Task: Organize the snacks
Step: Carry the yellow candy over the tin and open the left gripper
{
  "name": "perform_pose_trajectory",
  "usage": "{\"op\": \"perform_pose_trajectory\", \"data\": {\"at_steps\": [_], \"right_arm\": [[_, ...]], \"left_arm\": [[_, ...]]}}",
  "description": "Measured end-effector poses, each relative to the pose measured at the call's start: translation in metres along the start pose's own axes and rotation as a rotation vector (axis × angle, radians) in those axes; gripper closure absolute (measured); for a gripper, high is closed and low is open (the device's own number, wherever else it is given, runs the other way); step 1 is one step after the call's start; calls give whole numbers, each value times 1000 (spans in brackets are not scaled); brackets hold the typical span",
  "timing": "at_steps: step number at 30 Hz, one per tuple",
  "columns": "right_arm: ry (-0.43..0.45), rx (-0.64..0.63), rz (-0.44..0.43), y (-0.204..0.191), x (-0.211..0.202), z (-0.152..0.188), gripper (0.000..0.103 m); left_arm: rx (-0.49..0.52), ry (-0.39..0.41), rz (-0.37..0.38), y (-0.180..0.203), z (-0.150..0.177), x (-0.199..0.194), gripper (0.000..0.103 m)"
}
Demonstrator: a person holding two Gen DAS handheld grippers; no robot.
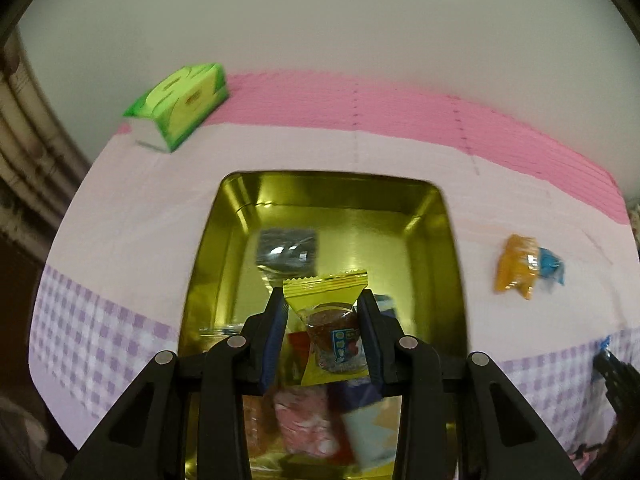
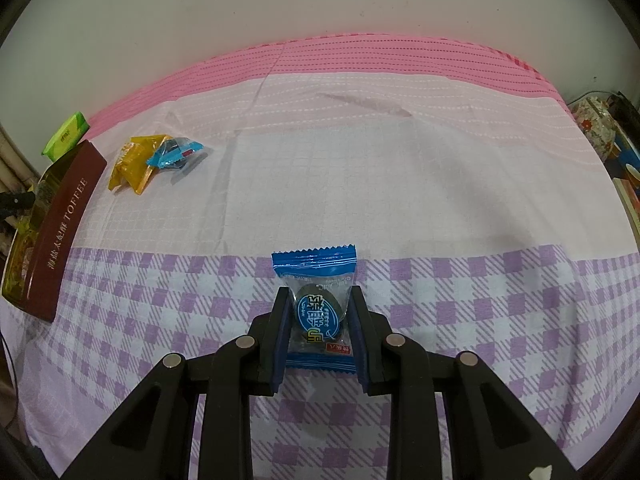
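Landmark: gold tin (image 1: 452, 240), open, sitting on the checked cloth (image 2: 400, 184).

Left gripper (image 1: 323, 312) is clamped on a yellow-wrapped candy (image 1: 326, 292). Both pads press the wrapper sides, with the dark candy visible through the clear window. It hangs directly over the tin's interior, above the snacks already in there: a dark packet (image 1: 286, 250) toward the far wall, and a pink wrapper (image 1: 306, 420) plus other blurred packets at the near end. I can't tell exact types from the blur.

Right gripper (image 2: 320, 312) is closed on a blue-wrapped candy (image 2: 316, 280), pads on both sides of the wrapper. It sits well to the right of the tin, over the purple-checked band of the cloth. I can't tell whether the wrapper touches the cloth or is lifted off it.

Loose on the cloth just right of the tin: an orange packet (image 2: 134, 164) with a small blue candy (image 2: 176, 152) lying partly over its right edge.

The tin's side, seen from the right wrist, is maroon with "TOFFEE" lettering (image 2: 66, 224).

A green tissue pack (image 1: 180, 106) lies beyond the tin's far left corner, on the pink striped band near the wall.
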State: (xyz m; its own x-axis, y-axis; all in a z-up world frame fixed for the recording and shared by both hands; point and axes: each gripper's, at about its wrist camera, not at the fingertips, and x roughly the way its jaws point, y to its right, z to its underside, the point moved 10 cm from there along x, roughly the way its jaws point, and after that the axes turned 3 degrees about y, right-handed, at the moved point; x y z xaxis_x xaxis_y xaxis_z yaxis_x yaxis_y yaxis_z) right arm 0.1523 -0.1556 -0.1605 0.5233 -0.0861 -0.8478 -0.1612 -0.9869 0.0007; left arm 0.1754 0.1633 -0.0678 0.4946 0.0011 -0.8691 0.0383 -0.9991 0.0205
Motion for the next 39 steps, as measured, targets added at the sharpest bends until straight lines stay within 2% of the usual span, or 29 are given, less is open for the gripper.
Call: {"op": "perform_pose_trajectory", "data": {"at_steps": [8, 17, 32, 33, 36, 39], "right_arm": [[-1, 0, 9, 0, 1, 0, 77], [-4, 2, 26, 0, 3, 0, 77], [-20, -6, 67, -2, 7, -1, 76], [-27, -3, 118, 4, 6, -1, 76], [-29, -4, 126, 4, 6, 0, 76], [-30, -7, 134, 5, 6, 0, 76]], "left_arm": [[-22, -37, -20, -13, 3, 22, 66], [-20, -38, -46, -18, -11, 31, 66], [-38, -67, -34, -22, -11, 41, 65], [-36, -67, -35, -22, -11, 41, 65], [-37, -70, -49, -26, -10, 41, 61], [-46, -66, -49, -29, -10, 39, 52]]}}
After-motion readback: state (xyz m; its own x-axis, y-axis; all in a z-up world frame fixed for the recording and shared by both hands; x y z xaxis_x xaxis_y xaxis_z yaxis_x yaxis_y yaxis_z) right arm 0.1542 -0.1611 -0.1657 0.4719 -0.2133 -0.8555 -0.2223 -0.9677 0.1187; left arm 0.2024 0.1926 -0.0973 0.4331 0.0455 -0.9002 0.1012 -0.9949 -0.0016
